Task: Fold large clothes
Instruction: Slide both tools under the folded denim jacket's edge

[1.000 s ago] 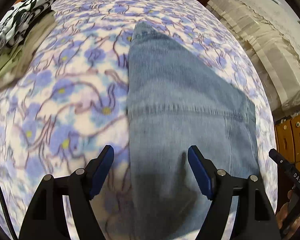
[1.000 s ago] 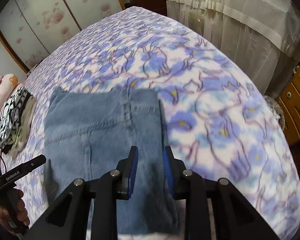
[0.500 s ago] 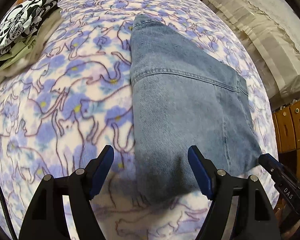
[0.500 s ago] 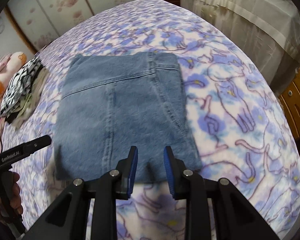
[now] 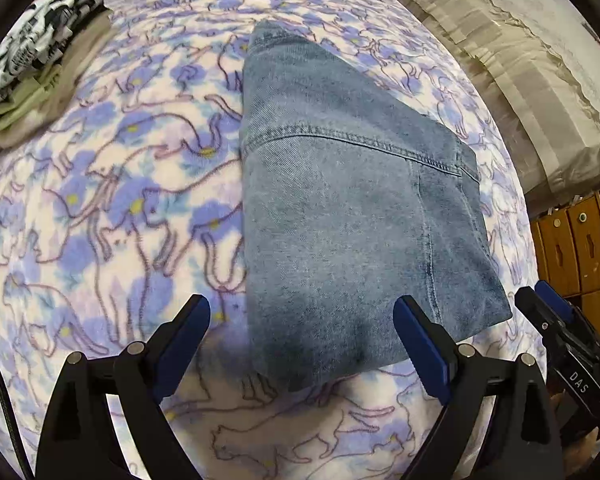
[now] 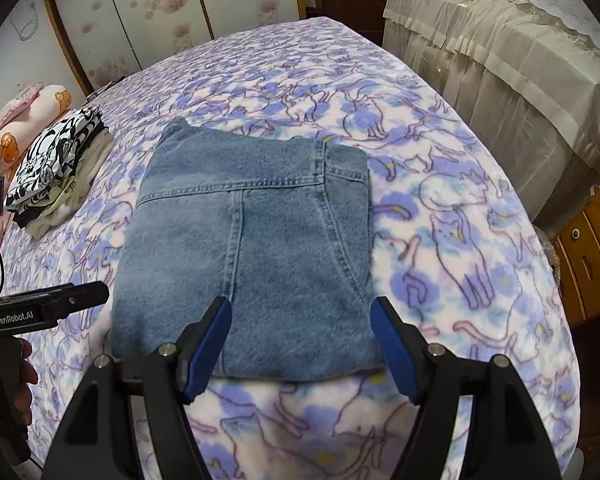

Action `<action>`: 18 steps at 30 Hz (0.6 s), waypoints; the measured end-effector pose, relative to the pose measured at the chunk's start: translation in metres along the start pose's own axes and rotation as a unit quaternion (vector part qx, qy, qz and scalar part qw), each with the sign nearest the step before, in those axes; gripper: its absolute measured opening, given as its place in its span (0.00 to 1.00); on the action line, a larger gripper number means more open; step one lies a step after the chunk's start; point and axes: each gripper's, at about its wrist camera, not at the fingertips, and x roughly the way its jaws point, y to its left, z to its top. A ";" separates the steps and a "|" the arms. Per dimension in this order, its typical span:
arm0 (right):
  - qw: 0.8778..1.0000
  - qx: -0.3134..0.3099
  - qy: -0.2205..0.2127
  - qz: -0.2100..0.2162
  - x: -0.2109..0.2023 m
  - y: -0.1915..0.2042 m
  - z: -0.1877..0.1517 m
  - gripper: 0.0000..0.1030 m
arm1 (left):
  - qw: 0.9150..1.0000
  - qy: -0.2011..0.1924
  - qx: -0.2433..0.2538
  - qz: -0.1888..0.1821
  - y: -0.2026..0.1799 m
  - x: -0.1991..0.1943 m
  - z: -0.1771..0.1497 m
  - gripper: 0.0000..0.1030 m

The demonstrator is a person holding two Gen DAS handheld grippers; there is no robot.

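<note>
The blue jeans (image 5: 352, 216) lie folded into a compact rectangle on the bed; they also show in the right wrist view (image 6: 252, 240). My left gripper (image 5: 300, 344) is open and empty, just off the near edge of the jeans. My right gripper (image 6: 300, 344) is open and empty at the same near edge, further right. The right gripper's tip shows in the left wrist view (image 5: 556, 328), and the left gripper's tip shows in the right wrist view (image 6: 48, 304).
The bed has a purple cat-print blanket (image 6: 440, 208). A stack of folded clothes (image 6: 56, 168), topped by a black-and-white piece, lies at the far left, also in the left wrist view (image 5: 40, 48). A covered cabinet (image 6: 520, 60) and wooden drawers (image 6: 592, 248) stand right.
My right gripper has opened and let go of the jeans. Both grippers have pulled back toward the near edge, and the folded jeans now lie flat.
</note>
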 end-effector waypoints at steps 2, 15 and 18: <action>1.000 -0.005 -0.001 0.002 0.004 -0.002 0.001 0.70 | 1.000 0.007 -0.006 -0.011 0.002 0.007 0.002 0.89; 0.992 0.056 0.089 0.074 0.069 -0.056 0.014 0.70 | 0.997 0.037 -0.044 -0.053 0.018 0.054 0.016 0.89; 0.978 0.089 0.130 0.134 0.099 -0.076 0.017 0.70 | 0.994 0.045 -0.057 -0.085 0.023 0.066 0.019 0.89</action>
